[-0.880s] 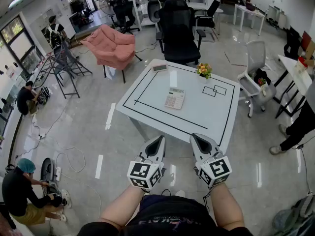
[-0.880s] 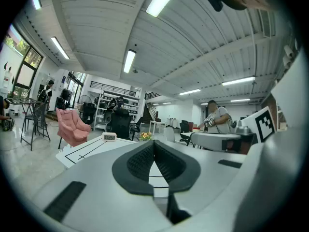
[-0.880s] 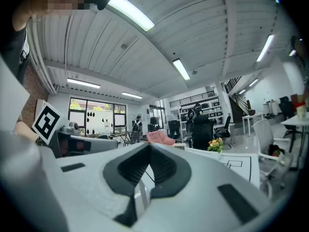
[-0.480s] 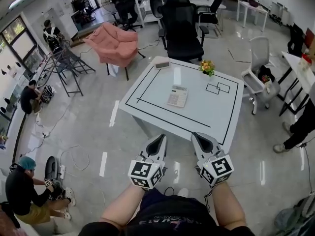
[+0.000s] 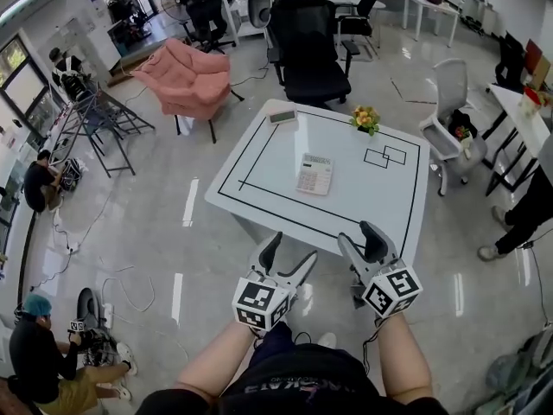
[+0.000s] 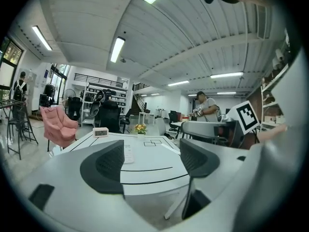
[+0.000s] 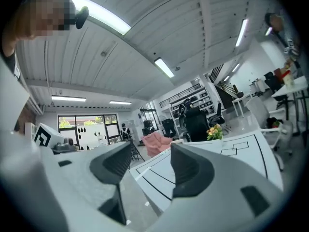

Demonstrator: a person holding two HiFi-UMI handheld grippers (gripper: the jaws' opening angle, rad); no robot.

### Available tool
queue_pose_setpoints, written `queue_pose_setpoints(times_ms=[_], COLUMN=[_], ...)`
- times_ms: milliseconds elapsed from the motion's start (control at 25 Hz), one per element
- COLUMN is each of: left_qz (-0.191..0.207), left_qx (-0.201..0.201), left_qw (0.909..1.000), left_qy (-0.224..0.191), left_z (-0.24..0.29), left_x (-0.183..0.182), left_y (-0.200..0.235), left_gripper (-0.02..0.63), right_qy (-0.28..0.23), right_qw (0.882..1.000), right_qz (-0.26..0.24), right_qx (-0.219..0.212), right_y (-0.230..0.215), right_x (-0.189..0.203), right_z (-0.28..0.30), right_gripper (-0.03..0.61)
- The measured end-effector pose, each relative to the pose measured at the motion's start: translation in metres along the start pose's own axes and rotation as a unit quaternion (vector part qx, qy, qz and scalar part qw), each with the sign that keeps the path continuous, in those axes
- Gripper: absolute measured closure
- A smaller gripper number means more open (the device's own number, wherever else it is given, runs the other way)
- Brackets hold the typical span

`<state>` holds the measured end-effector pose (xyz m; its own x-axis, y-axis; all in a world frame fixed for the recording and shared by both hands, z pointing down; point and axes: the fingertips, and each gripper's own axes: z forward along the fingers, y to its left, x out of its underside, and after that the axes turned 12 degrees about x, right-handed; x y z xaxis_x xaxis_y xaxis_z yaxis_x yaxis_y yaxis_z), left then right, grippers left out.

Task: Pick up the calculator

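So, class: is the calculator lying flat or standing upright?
Flat: the calculator lies keys up on the table.

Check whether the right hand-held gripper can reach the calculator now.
Probably yes, after moving forward: the right hand-held gripper is open and empty, short of the table, and nothing stands on it in front of the calculator.

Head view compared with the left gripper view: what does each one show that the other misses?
Only the head view shows a crouching person at the lower left, and the left gripper and right gripper from above. Only the left gripper view shows the ceiling lights and looks out between that gripper's open, empty jaws. Both show the table, the calculator lying on it, the flowers and the pink chair.
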<state>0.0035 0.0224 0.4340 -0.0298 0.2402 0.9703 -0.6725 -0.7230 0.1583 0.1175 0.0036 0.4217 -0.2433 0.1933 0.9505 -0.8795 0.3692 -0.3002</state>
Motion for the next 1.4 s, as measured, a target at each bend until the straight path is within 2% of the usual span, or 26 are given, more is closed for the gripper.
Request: queue_pose_setpoints(times_ms=[120, 800, 1120, 1400], left_qz=[0.000, -0.029, -0.037, -0.053], left_qx=[0.018, 0.112, 0.134, 0.133], left_qw=[0.9998, 0.9932, 0.9903, 0.9897], left_qy=[0.002, 0.005, 0.004, 0.007], left_z=[0.004, 0.039, 0.046, 0.047], left_x=[-0.006, -0.017, -0.022, -0.017], left_y=[0.024, 0.159, 0.194, 0.214], left_gripper=[0.262, 0.262, 0.262, 0.262], right_qy=[0.003, 0.014, 0.025, 0.050], right_qw=[1.000, 0.993, 0.991, 0.992], right_qz=[0.011, -0.013, -0.022, -0.027], right_qx=[0.022, 0.114, 0.130, 0.116], right_y=[-0.005, -0.001, 0.008, 0.011], right_x=[0.001, 0.005, 0.012, 0.023], right_z=[0.023, 0.156, 0.188, 0.217], right_gripper=[0.339, 0.339, 0.339, 0.339])
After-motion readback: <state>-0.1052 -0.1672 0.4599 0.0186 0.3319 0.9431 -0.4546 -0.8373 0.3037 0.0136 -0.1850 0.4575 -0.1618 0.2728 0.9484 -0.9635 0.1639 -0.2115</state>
